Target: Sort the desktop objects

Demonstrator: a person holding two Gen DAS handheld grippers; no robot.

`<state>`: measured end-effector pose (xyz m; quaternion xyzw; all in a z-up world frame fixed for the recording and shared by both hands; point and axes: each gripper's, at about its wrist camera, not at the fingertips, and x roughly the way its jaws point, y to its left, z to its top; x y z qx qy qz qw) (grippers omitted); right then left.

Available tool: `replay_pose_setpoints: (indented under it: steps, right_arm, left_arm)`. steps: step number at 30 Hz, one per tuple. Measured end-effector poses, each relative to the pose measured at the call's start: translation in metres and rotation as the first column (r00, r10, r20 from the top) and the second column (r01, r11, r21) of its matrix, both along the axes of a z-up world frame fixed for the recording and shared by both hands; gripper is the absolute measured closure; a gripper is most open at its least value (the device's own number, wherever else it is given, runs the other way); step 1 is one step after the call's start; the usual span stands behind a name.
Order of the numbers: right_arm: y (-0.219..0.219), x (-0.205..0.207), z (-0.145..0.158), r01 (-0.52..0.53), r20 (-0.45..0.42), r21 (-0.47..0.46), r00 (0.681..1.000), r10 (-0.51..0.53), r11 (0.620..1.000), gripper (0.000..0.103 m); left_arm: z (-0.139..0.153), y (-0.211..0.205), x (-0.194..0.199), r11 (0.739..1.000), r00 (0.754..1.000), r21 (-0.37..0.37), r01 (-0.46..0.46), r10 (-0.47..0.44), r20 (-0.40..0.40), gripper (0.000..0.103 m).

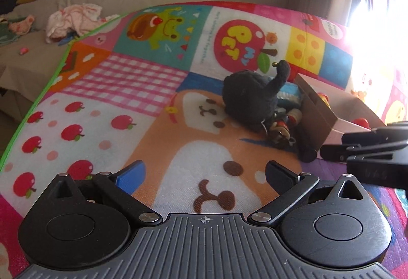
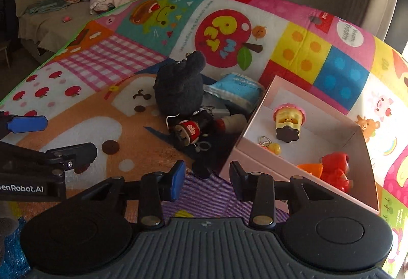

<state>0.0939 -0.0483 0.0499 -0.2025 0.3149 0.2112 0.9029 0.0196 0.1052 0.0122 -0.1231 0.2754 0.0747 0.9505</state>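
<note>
Both tongs are empty: the right tongs (image 2: 207,180) stand partly open just short of the toy pile, the left tongs (image 1: 204,174) gape wide. The small red-and-black doll (image 2: 190,131) lies on the play mat (image 2: 313,54) beside the black plush (image 2: 178,86) and touching the pink box (image 2: 257,164), which already holds several toys. Sorting looks midway; next, the right tongs should straddle the doll and close.

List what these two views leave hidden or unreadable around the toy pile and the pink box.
- Left wrist view: pink box contents mostly hidden by its near wall; window glare washes out the right side.
- Right wrist view: items under the black plush are hidden by it.
- Blue packet: print too small to read.
- Red toy: shape unclear, in shadow.
</note>
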Motion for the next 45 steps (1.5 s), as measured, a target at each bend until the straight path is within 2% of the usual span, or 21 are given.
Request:
replay_pose_setpoints:
  steps: [6,7,8,12,17,20,22,23,26,27,30,32,33,34,37,39,41,42,43,45]
  right_arm:
    - [0.016,0.020,-0.029,0.151,-0.013,0.028,0.989,-0.150,0.988,0.066]
    - [0.017,0.020,-0.030,0.150,-0.012,0.027,0.989,-0.150,0.988,0.069]
    - [0.016,0.021,-0.029,0.150,-0.014,0.028,0.989,-0.150,0.988,0.079]
    - [0.002,0.014,-0.026,0.132,-0.037,0.035,0.991,-0.131,0.991,0.081]
    - [-0.038,-0.019,-0.013,0.069,-0.088,0.056,0.994,-0.063,0.996,0.081]
    - [-0.063,-0.040,-0.009,0.042,-0.060,0.015,0.997,-0.041,0.999,0.081]
    - [-0.080,-0.045,-0.010,0.066,-0.028,-0.018,0.997,-0.067,0.998,0.081]
    - [-0.092,-0.044,-0.012,0.112,0.000,-0.030,0.994,-0.112,0.993,0.081]
    - [-0.118,-0.039,-0.017,0.254,0.073,-0.052,0.966,-0.250,0.966,0.072]
    - [-0.125,-0.039,-0.017,0.282,0.065,-0.030,0.958,-0.280,0.959,0.065]
    - [-0.150,-0.045,-0.017,0.331,0.003,0.099,0.943,-0.333,0.939,0.052]
    - [-0.157,-0.054,-0.020,0.339,-0.012,0.151,0.940,-0.342,0.928,0.046]
    - [-0.160,-0.058,-0.021,0.340,-0.015,0.167,0.939,-0.343,0.925,0.046]
    - [-0.162,-0.061,-0.023,0.340,-0.016,0.180,0.939,-0.343,0.923,0.045]
    - [-0.165,-0.065,-0.028,0.348,-0.023,0.210,0.936,-0.351,0.914,0.042]
    - [-0.170,-0.066,-0.027,0.362,-0.024,0.238,0.930,-0.368,0.901,0.031]
    - [-0.174,-0.063,-0.028,0.374,-0.047,0.261,0.926,-0.375,0.890,0.028]
    - [-0.176,-0.062,-0.028,0.383,-0.059,0.270,0.923,-0.381,0.884,0.028]
    - [-0.178,-0.061,-0.029,0.387,-0.066,0.278,0.921,-0.384,0.879,0.028]
    - [-0.180,-0.060,-0.029,0.391,-0.078,0.292,0.919,-0.386,0.873,0.025]
  left_arm:
    - [0.000,0.001,-0.001,1.000,1.000,-0.005,-0.010,0.010,0.001,0.000]
    - [-0.001,0.000,-0.001,1.000,1.000,-0.004,-0.010,0.010,0.001,0.000]
    - [-0.001,0.000,-0.001,1.000,1.000,-0.007,-0.009,0.009,-0.003,0.000]
    - [-0.002,0.001,0.000,1.000,1.000,-0.020,-0.009,0.009,-0.013,0.000]
    - [-0.002,0.001,0.001,1.000,1.000,-0.017,-0.006,0.005,-0.015,0.000]
    - [-0.002,-0.001,0.002,1.000,1.000,-0.013,0.008,-0.008,-0.017,0.000]
    - [-0.002,-0.004,0.004,1.000,0.999,-0.002,0.029,-0.029,-0.020,0.000]
    - [-0.001,-0.007,0.005,0.999,0.999,0.007,0.043,-0.043,-0.021,0.000]
    - [0.003,-0.016,0.008,0.996,0.997,0.023,0.082,-0.082,-0.003,0.000]
    - [0.006,-0.021,0.011,0.994,0.994,0.035,0.107,-0.107,0.009,0.000]
    - [0.012,-0.041,0.022,0.977,0.982,0.109,0.181,-0.185,0.024,0.001]
    - [0.015,-0.055,0.034,0.961,0.973,0.156,0.226,-0.231,0.014,0.012]
    - [0.015,-0.060,0.040,0.956,0.970,0.170,0.241,-0.245,0.000,0.030]
    - [0.014,-0.066,0.051,0.949,0.965,0.178,0.260,-0.260,-0.021,0.036]
    - [0.009,-0.077,0.077,0.943,0.963,0.196,0.269,-0.265,-0.048,0.036]
    - [0.004,-0.085,0.093,0.937,0.960,0.211,0.279,-0.270,-0.068,0.036]
    - [-0.001,-0.091,0.108,0.931,0.959,0.229,0.284,-0.270,-0.092,0.036]
    - [-0.004,-0.094,0.113,0.928,0.958,0.240,0.284,-0.267,-0.101,0.042]
    - [-0.006,-0.095,0.118,0.926,0.959,0.253,0.281,-0.260,-0.111,0.055]
    - [-0.006,-0.096,0.119,0.926,0.959,0.254,0.280,-0.260,-0.108,0.064]
